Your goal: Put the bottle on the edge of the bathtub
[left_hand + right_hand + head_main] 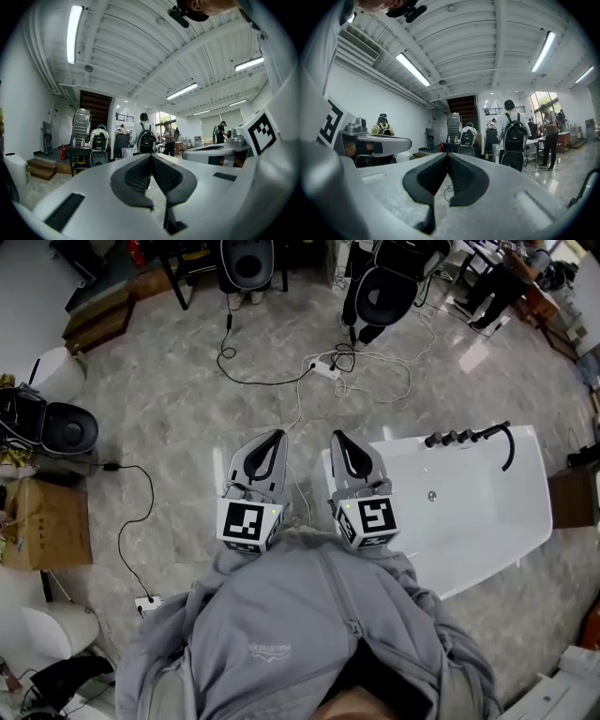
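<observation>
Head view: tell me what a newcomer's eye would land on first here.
Two white grippers sit side by side in the centre, the left gripper and the right gripper, both shut and empty. To their right lies a white bathtub on the grey floor, with black taps on its far rim. No bottle shows.
</observation>
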Motion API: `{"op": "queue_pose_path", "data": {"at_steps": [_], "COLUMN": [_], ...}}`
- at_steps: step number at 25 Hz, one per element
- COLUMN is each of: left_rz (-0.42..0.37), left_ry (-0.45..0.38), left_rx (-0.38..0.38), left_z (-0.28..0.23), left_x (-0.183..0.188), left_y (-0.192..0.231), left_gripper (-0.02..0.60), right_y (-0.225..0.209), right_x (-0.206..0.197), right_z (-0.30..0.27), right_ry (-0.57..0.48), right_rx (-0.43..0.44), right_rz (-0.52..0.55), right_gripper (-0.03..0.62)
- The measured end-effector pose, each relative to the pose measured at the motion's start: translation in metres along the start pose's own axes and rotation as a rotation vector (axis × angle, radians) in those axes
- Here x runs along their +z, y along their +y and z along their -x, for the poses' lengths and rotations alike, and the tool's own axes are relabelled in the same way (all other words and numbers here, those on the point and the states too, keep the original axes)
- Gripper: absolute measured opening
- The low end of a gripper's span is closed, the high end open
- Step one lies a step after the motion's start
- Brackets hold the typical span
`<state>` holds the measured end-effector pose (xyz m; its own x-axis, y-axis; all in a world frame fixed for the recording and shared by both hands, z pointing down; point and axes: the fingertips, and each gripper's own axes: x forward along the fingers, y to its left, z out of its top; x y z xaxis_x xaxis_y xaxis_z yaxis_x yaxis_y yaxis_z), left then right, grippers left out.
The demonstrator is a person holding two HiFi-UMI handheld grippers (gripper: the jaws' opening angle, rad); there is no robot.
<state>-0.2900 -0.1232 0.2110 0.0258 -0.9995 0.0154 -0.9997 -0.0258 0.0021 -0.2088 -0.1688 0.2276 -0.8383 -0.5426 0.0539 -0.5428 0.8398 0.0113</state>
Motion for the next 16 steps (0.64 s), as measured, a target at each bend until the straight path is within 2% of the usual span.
{"op": "queue_pose_path", "data": {"at_steps": [16], "left_rz": [-0.008], "left_ry": [-0.017], "left_rx": [-0.015], "left_z": [-0.0003], "left_x": [-0.0007], "left_y": [-0.0070], "left_gripper": [0.006], "right_y": [-0.0005], "right_x": [0.0044], "right_z": [0.0040], "right_ry": [-0.008], "right_rx": [-0.001], "right_rz": [0.014], "right_gripper": [0.003]}}
